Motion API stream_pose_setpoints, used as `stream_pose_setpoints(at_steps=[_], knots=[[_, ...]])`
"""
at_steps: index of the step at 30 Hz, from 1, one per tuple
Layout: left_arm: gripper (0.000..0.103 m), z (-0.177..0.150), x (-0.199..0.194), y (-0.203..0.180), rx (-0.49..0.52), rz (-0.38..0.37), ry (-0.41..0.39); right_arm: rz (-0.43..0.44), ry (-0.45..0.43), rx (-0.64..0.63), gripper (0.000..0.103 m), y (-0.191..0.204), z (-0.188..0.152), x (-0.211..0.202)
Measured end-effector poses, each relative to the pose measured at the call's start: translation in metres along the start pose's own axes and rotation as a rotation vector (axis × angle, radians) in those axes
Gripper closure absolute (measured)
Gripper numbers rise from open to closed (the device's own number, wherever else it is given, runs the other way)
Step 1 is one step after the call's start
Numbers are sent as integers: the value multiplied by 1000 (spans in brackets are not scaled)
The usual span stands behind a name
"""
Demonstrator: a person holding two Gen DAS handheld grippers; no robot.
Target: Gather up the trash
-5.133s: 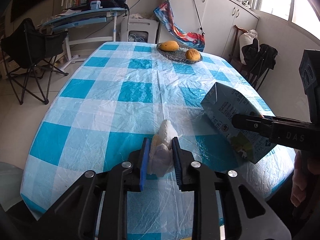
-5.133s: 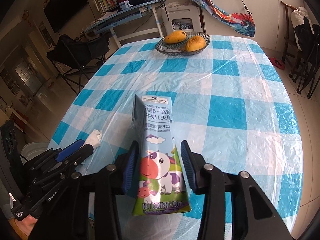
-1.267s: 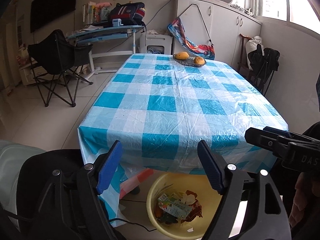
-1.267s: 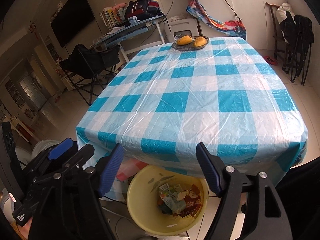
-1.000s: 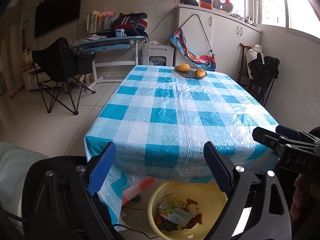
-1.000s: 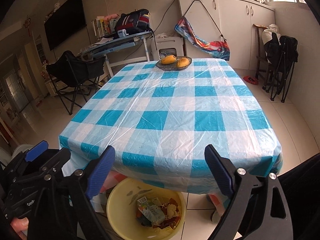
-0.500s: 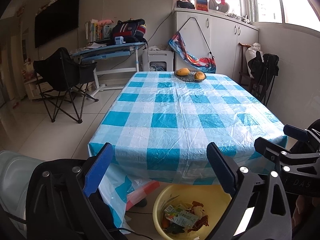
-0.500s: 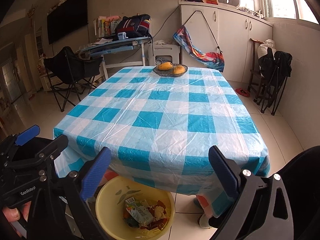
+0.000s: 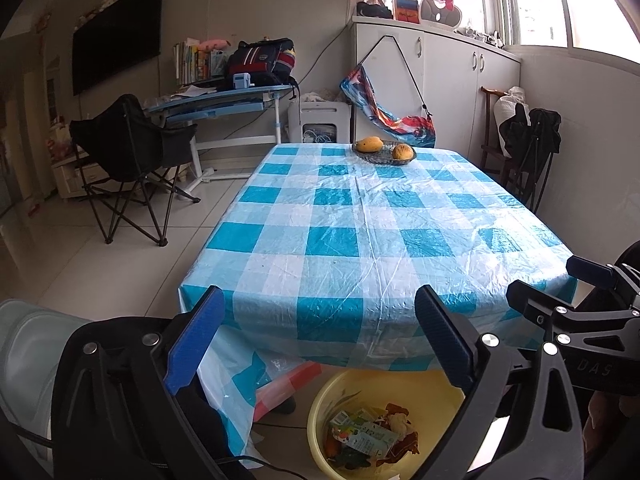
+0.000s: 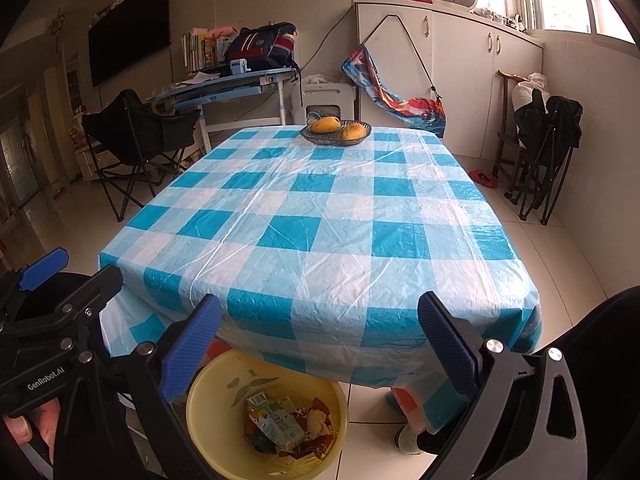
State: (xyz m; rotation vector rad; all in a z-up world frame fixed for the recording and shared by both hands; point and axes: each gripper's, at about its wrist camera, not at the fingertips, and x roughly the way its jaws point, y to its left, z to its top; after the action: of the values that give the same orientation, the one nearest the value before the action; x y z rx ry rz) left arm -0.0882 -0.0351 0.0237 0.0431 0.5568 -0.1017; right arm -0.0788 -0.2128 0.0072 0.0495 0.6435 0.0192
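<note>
Trash (image 10: 280, 424): milk carton and scraps lie in yellow basin (image 10: 208, 408). Surface (image 10: 320, 216) bears only the fruit dish (image 10: 335, 133). Left gripper (image 9: 320, 344), right gripper (image 10: 320, 344): spread wide, empty. Collection apparently complete.

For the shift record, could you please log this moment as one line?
left hand-held gripper: open, empty | right hand-held gripper: open, empty | milk carton: in yellow basin | table: fruit bowl only

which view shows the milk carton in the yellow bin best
The right wrist view: the milk carton lies face up in the yellow bin, seen almost whole between the open fingers. In the left wrist view the carton shows too, but the bin is partly cut off by the right finger.
</note>
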Motion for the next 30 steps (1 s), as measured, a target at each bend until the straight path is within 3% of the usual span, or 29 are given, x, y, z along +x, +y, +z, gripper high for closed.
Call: stream_pose_setpoints(at_steps=[30], knots=[[8,2,-1,1,6,35,-10,-5,0,-3,8,1,0,0]])
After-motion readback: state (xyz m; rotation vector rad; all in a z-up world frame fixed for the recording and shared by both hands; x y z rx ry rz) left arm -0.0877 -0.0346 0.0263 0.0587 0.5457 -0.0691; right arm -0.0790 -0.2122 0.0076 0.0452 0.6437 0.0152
